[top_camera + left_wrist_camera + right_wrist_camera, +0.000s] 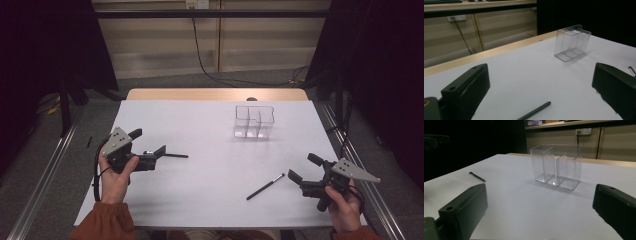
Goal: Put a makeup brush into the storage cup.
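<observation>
A clear plastic organizer [255,121] with several compartments stands empty on the white table [210,125], right of the middle. One black pen [175,155] lies just in front of my left gripper [147,141], which is open and rests low over the table. From the left gripper view the pen [534,112] lies between the wide jaws, with the organizer [572,42] farther off. A second black pen [265,186] lies left of my right gripper [305,167], open and empty. The right gripper view faces the organizer [557,166] and the far pen [477,176].
The table's wooden far edge [215,94] borders a wall with a hanging black cable [200,50]. Metal rails [50,165] run along both sides of the table. Dark curtains [380,75] close in left and right.
</observation>
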Available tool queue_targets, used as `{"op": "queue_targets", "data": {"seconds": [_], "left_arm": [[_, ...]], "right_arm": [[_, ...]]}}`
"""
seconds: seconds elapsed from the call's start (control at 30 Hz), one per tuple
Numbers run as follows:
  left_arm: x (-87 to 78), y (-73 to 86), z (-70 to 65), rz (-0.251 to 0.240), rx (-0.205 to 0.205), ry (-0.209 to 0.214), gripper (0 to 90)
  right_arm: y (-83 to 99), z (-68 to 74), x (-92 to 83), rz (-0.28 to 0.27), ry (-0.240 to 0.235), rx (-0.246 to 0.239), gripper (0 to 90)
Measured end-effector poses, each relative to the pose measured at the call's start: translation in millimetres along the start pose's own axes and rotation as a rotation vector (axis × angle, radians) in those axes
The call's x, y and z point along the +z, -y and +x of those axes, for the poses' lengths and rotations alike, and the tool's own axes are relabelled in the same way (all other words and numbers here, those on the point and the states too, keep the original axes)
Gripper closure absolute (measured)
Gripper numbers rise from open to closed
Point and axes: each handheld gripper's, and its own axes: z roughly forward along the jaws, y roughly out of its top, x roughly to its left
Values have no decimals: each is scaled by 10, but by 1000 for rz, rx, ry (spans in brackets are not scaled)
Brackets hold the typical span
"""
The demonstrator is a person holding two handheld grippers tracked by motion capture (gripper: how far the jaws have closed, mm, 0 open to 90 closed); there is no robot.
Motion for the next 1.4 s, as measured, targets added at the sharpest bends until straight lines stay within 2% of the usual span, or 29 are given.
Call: {"op": "queue_targets", "data": {"seconds": [0.1, 0.13, 0.17, 0.27, 0.43, 0.5, 0.53, 0.7, 0.8, 0.87, 0.9, 0.93, 1.03, 1.1, 1.2, 1.23, 1.3, 1.4], "left_arm": [[30, -35, -7, 3, 9, 5, 15], [59, -63, 6, 18, -7, 26, 15], [71, -75, 12, 24, -6, 31, 16], [106, -102, 23, 29, 8, 31, 18], [170, -148, 70, 61, 21, 13, 19], [179, -161, 78, 77, 34, 12, 28], [205, -179, 86, 102, 60, -7, 29], [254, -206, 137, 133, 53, 1, 25], [303, -239, 174, 179, 61, 9, 24], [321, -257, 165, 216, 83, 20, 27], [321, -257, 165, 216, 83, 20, 29], [335, -254, 155, 252, 84, 24, 26], [349, -244, 163, 280, 80, 47, 29], [373, -252, 179, 324, 56, 63, 26], [394, -266, 188, 353, 78, 67, 46], [424, -292, 197, 380, 103, 62, 45], [459, -313, 227, 407, 95, 69, 38], [502, -311, 253, 436, 115, 55, 38]], "right_arm": [[-3, 3, -9, -6, 4, -1, 0], [-3, 3, -7, -3, 6, -2, 0], [-1, 4, -2, 1, 8, -5, 0], [-2, 3, 2, -1, 7, -8, 0], [-2, 0, 1, -1, 4, -4, 0], [-2, 3, 0, -3, 4, -8, 0], [-3, 4, 0, -3, 3, -9, 0], [-5, 6, 7, -2, 3, -11, 0], [-5, 9, 0, -2, 1, -10, 0], [-6, 8, -2, -1, 0, -7, 0], [-6, 8, -2, -1, 0, -7, 0], [-5, 0, -2, 0, -10, -1, 0], [-3, -2, -1, 1, -3, -2, 0], [-3, -5, 2, 1, -4, -5, 0], [-3, 0, -2, 3, -4, -6, 0], [-3, 1, -4, 0, -4, -7, 0], [-2, -2, 1, 3, -4, -8, 0], [1, 3, 9, 11, -9, -13, 0]]}}
